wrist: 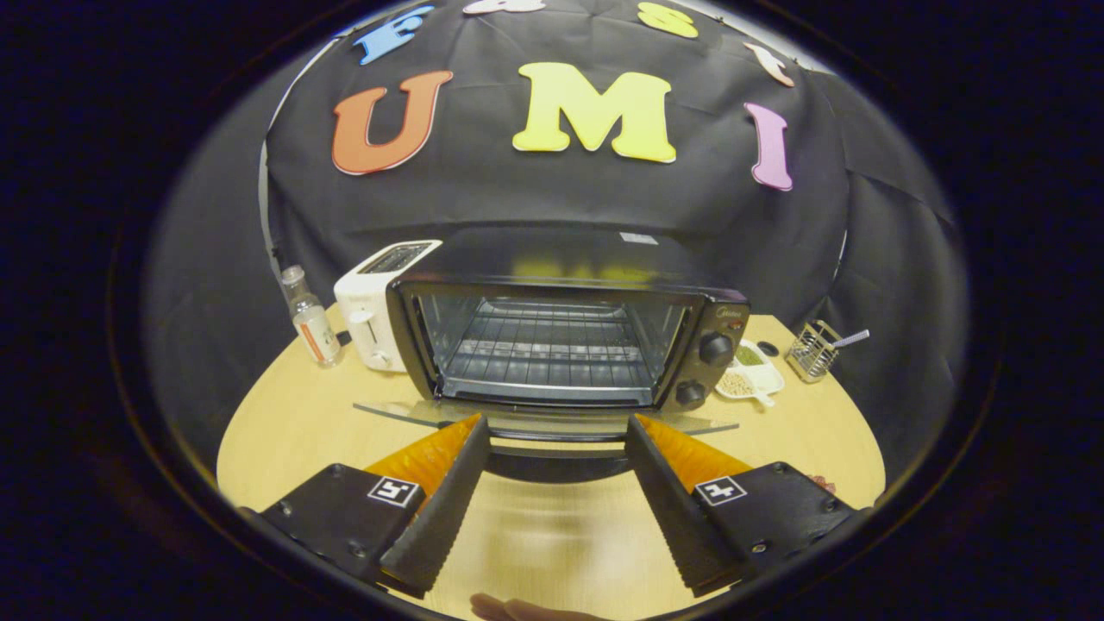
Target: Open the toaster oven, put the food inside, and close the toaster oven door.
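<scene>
Evidently the black glass-fronted toaster oven [561, 332] stands open, door lowered flat (ready for loading); the gripper [556, 431] is spread wide, holding nothing.

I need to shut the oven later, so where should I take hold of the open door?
Grip the handle bar along the free front edge of the lowered glass door, coming from the front. The open hand-held gripper already has that bar between its fingers.
</scene>
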A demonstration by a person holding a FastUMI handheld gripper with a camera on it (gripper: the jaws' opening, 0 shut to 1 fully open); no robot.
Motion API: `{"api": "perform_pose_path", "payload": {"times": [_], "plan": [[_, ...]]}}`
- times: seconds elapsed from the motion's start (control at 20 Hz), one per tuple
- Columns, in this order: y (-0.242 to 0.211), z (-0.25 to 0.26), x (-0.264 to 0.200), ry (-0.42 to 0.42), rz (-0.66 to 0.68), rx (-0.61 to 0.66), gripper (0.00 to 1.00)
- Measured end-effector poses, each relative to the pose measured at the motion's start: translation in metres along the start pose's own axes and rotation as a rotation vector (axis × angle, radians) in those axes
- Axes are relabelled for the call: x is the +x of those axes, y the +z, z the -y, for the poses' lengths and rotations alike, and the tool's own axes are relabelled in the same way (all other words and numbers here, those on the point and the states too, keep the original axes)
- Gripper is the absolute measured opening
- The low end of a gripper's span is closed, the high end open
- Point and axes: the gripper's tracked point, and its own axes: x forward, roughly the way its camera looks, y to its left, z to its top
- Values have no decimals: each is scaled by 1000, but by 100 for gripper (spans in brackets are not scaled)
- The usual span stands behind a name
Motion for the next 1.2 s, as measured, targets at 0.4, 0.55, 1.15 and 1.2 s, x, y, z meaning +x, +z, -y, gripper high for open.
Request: {"api": "perform_pose_path", "payload": {"times": [0.4,0.55,1.15,1.2], "plan": [[-70,0,2,2,-140,-6,100],[-99,0,11,4,-217,-1,100],[-103,9,-1,78,-249,1,100],[-102,14,-4,87,-239,-4,100]]}}
